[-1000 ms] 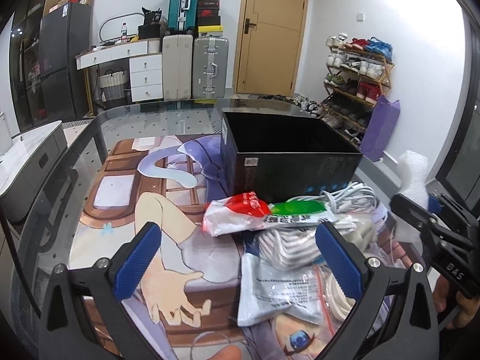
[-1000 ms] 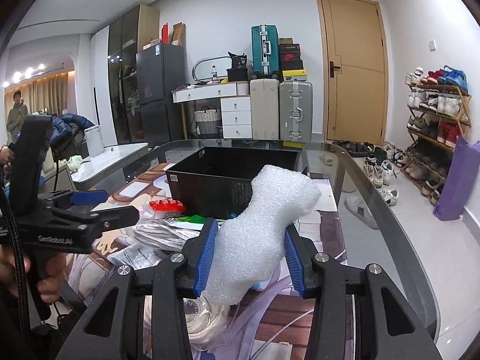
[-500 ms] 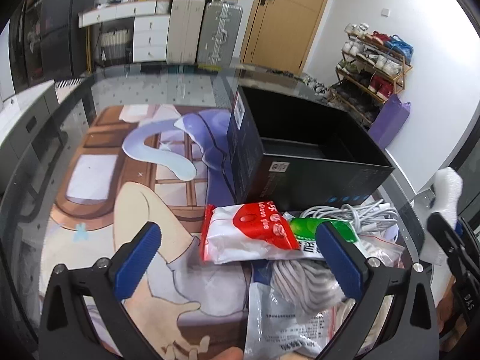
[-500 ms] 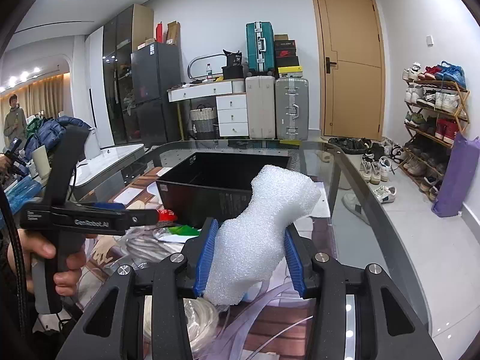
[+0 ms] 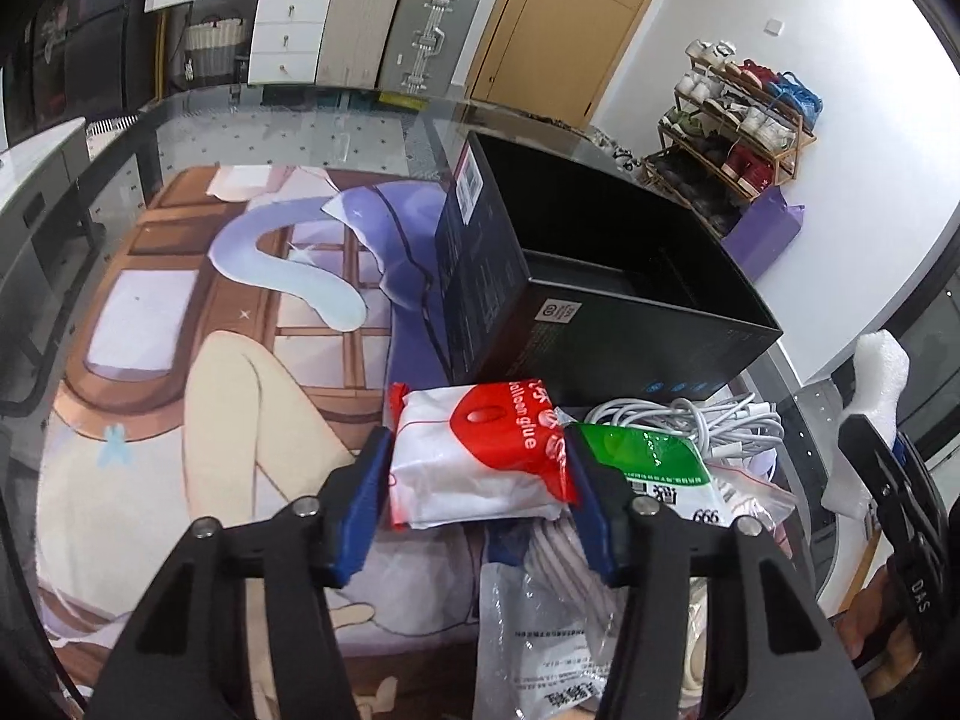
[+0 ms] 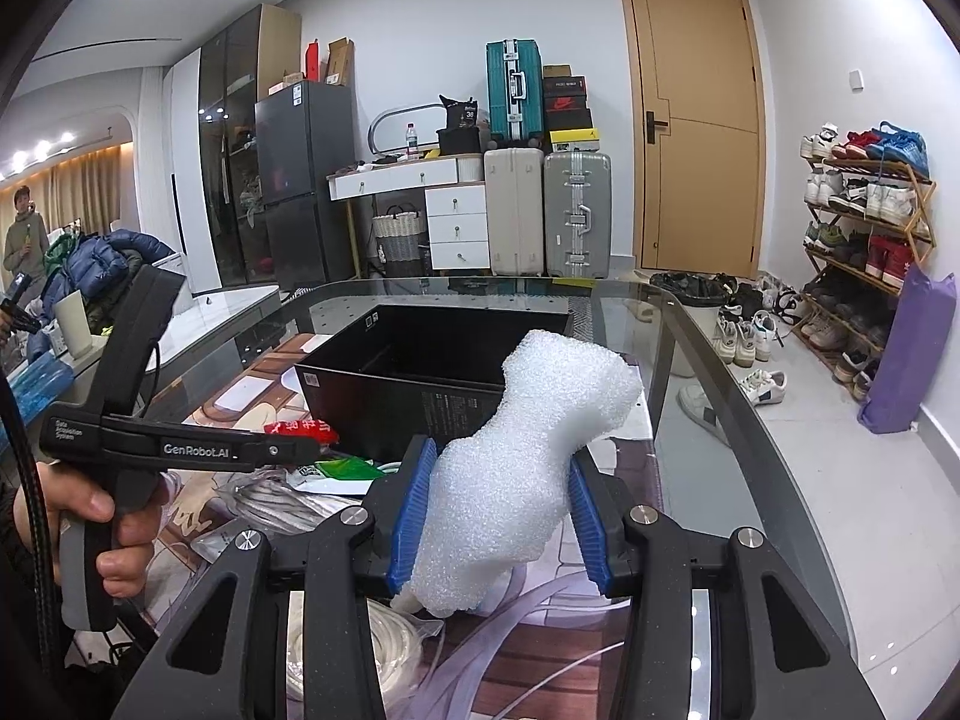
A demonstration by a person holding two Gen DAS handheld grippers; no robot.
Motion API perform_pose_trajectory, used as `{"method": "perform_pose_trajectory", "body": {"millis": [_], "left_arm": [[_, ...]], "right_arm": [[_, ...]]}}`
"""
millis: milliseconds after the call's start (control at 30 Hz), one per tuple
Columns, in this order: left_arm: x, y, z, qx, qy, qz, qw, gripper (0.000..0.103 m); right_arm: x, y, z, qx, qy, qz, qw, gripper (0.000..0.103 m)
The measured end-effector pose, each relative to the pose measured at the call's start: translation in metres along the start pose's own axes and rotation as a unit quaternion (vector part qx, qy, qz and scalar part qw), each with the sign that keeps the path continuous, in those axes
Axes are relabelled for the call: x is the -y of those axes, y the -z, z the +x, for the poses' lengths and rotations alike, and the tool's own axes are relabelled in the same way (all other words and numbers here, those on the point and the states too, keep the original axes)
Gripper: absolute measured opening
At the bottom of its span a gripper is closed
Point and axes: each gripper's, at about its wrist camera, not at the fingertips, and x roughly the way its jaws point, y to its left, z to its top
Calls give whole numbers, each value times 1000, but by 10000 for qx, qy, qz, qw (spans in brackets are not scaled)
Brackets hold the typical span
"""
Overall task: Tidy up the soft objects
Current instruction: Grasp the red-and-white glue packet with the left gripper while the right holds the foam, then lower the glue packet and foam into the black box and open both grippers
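Left tongs now closing around red-white packet printed "balloon glue".

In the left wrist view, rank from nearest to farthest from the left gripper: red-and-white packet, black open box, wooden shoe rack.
1. Red-and-white packet, between the closing left gripper's jaws.
2. Black open box, just behind it.
3. Wooden shoe rack, far right against the wall.
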Motion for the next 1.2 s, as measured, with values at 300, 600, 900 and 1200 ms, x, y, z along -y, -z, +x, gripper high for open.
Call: {"method": "perform_pose_trajectory", "body": {"millis": [300,600,900,1200], "left_arm": [[-4,5,-36,439,55,119,9990,51],[8,-11,-69,949,106,327,9949,51],[31,-32,-74,1254,126,660,9898,51],[43,-51,-64,1381,91,823,9870,51]], "right_arm": [[-4,-7,-2,50,-29,-67,10000,44],[-9,-23,-1,88,-182,-194,9996,44],[0,-49,8,66,-309,-229,9992,44],[6,-73,26,91,-352,-300,9989,44]]}}
